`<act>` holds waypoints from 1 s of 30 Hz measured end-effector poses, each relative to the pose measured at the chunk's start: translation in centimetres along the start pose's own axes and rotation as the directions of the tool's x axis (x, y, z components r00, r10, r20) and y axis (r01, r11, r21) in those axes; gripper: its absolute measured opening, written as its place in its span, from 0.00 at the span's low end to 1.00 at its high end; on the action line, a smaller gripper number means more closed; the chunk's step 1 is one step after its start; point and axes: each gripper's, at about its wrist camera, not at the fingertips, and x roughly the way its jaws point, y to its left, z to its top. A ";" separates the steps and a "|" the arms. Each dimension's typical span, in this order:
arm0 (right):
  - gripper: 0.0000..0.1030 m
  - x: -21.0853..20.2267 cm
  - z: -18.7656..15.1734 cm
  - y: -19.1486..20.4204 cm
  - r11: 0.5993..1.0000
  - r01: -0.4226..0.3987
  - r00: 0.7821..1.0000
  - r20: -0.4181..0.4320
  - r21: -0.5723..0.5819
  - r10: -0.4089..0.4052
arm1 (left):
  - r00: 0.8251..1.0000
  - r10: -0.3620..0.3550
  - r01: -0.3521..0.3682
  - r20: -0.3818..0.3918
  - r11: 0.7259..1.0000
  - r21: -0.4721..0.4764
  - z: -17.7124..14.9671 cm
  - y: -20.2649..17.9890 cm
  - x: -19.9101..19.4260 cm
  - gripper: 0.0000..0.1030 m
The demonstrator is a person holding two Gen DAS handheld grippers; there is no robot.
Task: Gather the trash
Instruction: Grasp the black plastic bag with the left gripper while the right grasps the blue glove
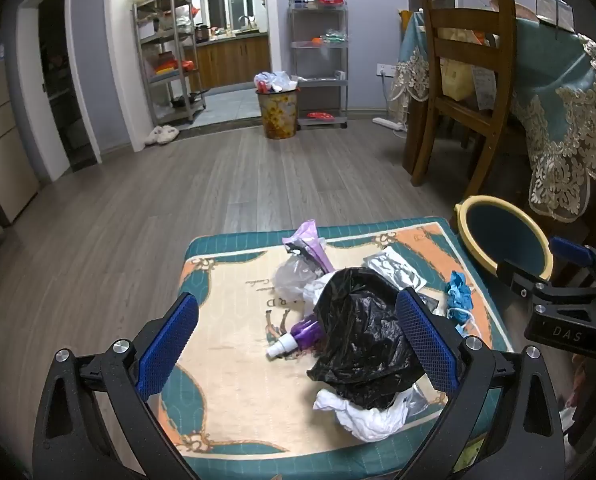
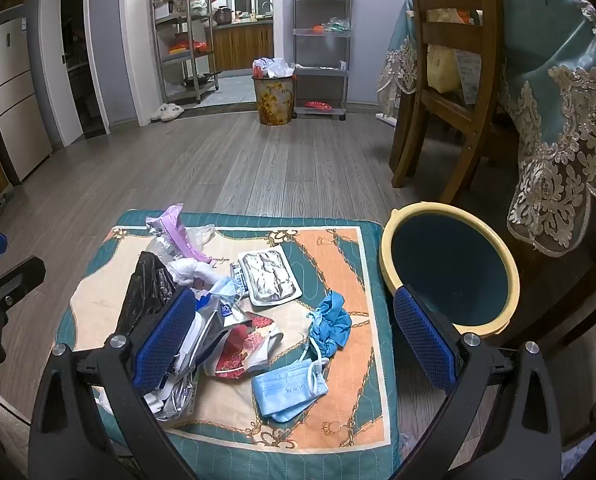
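Hovering both grippers, left (image 1: 298, 344) and right (image 2: 293, 340), jaws wide and empty, since trash (image 2: 217, 312) sits heaped on the mat (image 2: 338, 248) and the basin (image 2: 450, 276) waits at 2 o'clock.

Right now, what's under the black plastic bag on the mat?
Crumpled white paper sticks out beneath the black plastic bag, and a purple spray bottle runs under its left edge. Silver foil wrappers show nearby. Anything under the bag's middle is hidden.

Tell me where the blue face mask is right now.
In the right wrist view the blue face mask lies flat on the patterned mat near its front edge, just below the crumpled blue glove and right of the red floral wrapper.
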 end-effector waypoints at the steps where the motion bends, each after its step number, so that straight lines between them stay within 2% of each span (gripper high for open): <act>1: 0.95 0.0 0.0 0.0 1.000 -0.001 1.000 -0.001 0.001 0.001 | 1.000 0.000 0.000 0.002 1.000 -0.002 0.0 0.0 0.0 0.95; 17: 0.95 0.7 -0.4 -0.4 1.000 0.009 1.000 -0.021 0.021 -0.009 | 1.000 0.010 -0.010 -0.008 1.000 0.009 0.0 -0.2 0.3 0.95; 22: 0.95 0.9 0.4 -1.6 0.999 0.022 1.000 -0.022 0.043 -0.021 | 0.999 -0.032 0.032 0.027 0.999 -0.002 -0.1 -0.3 0.3 0.95; 30: 0.94 3.0 1.3 -5.4 0.986 0.003 0.998 -0.067 0.165 0.009 | 0.997 -0.052 0.053 -0.049 0.998 0.020 0.0 -0.4 2.0 0.95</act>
